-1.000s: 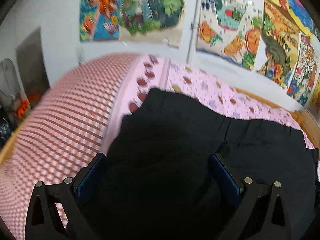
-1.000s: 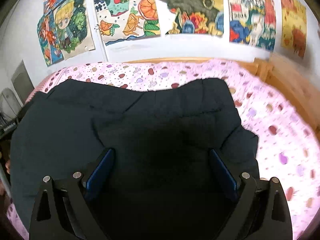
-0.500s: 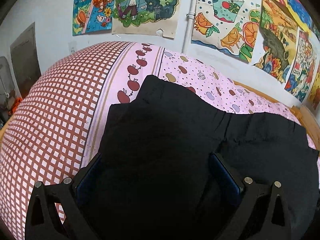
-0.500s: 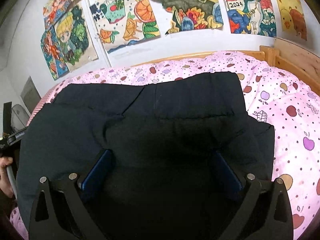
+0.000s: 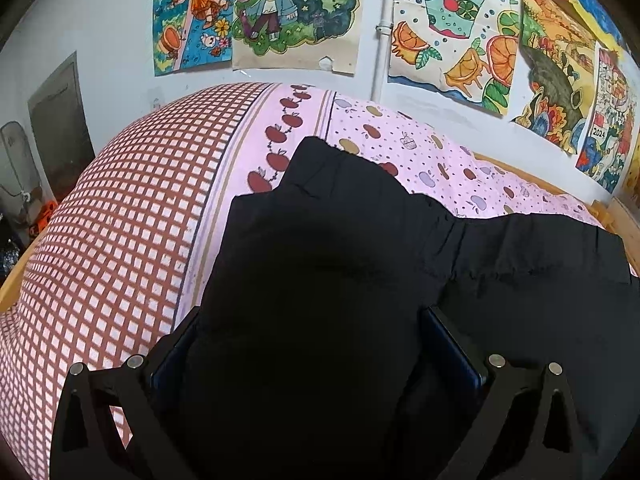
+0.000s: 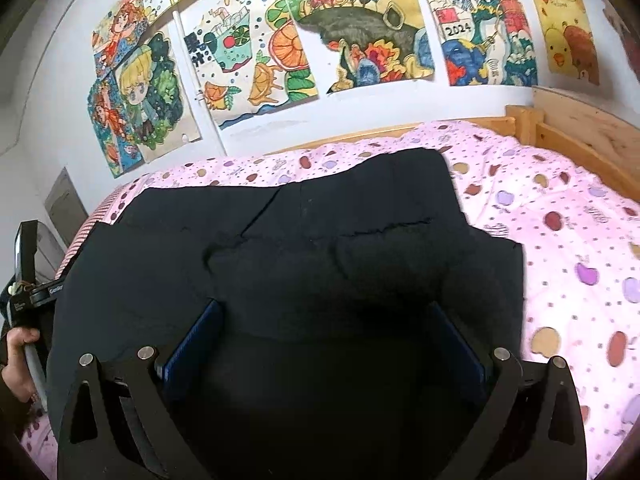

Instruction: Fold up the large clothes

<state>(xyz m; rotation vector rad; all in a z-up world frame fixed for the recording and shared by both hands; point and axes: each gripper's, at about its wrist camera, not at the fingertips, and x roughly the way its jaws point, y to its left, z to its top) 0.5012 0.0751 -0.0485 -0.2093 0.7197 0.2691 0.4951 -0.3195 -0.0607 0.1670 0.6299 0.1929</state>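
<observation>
A soft, matte black garment (image 5: 328, 280) lies creased on the pink apple-print bedsheet (image 6: 560, 220). The left claw (image 5: 316, 344) and right claw (image 6: 324, 340) both gape wide with dark cloth bunched between their blue pads; whether either grips it, I cannot tell.

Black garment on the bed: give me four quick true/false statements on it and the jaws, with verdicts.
1. The black garment lies on a pink fruit-print bedsheet. True.
2. The left gripper has its jaws wide apart with dark cloth between them. True.
3. The right gripper is clamped shut on a white towel. False: its jaws are open over the black garment.
4. The wall behind the bed is bare. False: colourful drawings cover it.
</observation>
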